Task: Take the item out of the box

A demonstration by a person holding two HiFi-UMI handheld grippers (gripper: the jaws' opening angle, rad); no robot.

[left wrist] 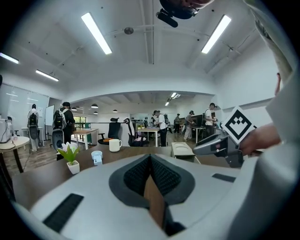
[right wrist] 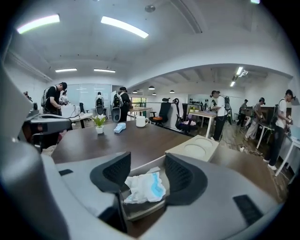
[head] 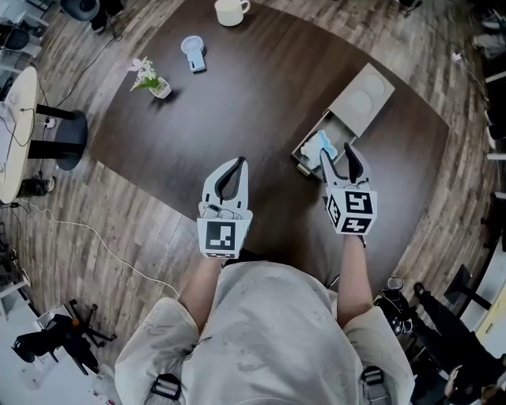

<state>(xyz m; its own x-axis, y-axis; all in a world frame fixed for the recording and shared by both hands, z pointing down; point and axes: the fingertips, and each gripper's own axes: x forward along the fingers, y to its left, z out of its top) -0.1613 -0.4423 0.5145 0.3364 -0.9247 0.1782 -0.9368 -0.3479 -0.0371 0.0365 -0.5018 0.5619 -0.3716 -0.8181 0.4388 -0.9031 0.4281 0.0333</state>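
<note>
Right gripper (head: 340, 157) hangs over the open box (head: 304, 154), centre right of the head view. I see its fingers (right wrist: 180, 173) standing wide apart, one to each side of the item (right wrist: 144, 186). The pads are not pressing on it, and nothing is held.

The item is a crumpled white wad with a pale blue patch, soft-looking and creased. It lies inside the shallow grey box, low in the right gripper view. The box's beige lid (head: 364, 96) lies just beyond, toward the upper right.

Left gripper (head: 234, 168) is at centre frame over the dark table (head: 253, 103), its fingers (left wrist: 161, 176) together and empty.

Mug (head: 231, 11), blue fan (head: 194, 53) and potted plant (head: 150, 79) stand at the upper left, well apart from the box.
</note>
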